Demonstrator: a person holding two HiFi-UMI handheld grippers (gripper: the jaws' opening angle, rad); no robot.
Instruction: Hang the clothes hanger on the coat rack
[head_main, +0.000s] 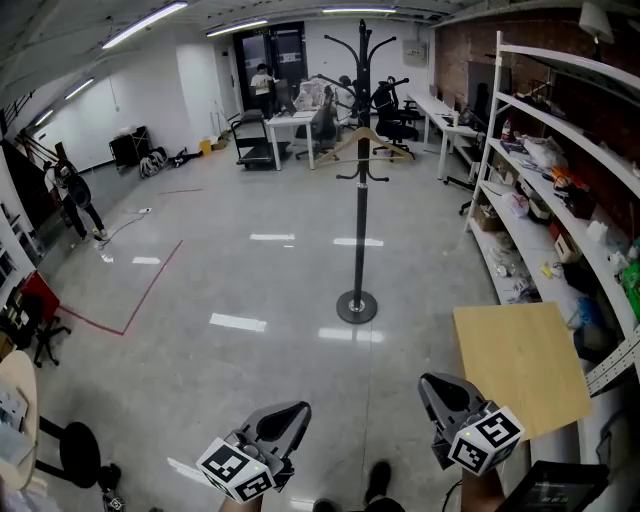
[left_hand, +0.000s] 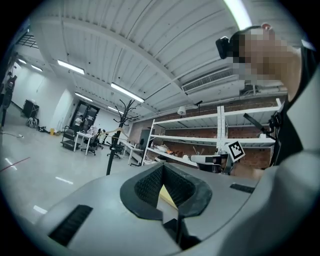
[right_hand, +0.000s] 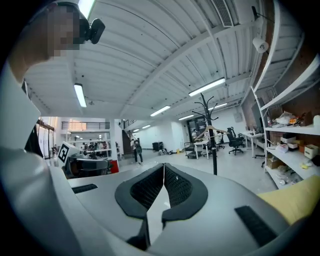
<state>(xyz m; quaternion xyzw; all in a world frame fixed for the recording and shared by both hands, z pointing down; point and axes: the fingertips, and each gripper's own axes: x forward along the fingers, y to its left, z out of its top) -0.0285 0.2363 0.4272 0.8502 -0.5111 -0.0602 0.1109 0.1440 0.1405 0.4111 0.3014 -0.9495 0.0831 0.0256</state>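
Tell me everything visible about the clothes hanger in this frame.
The clothes hanger is pale, wood-looking, with two arms sloping down from its middle. It hangs roughly level on the black coat rack, below the top hooks, just above the lower pegs. Its hook is too small to make out; only the rack touches it.

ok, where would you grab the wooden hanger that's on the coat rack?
One sloping arm of the wooden hanger, clear of the coat rack, probably from the near side: it hangs broadside to us and its middle sits at the pole.
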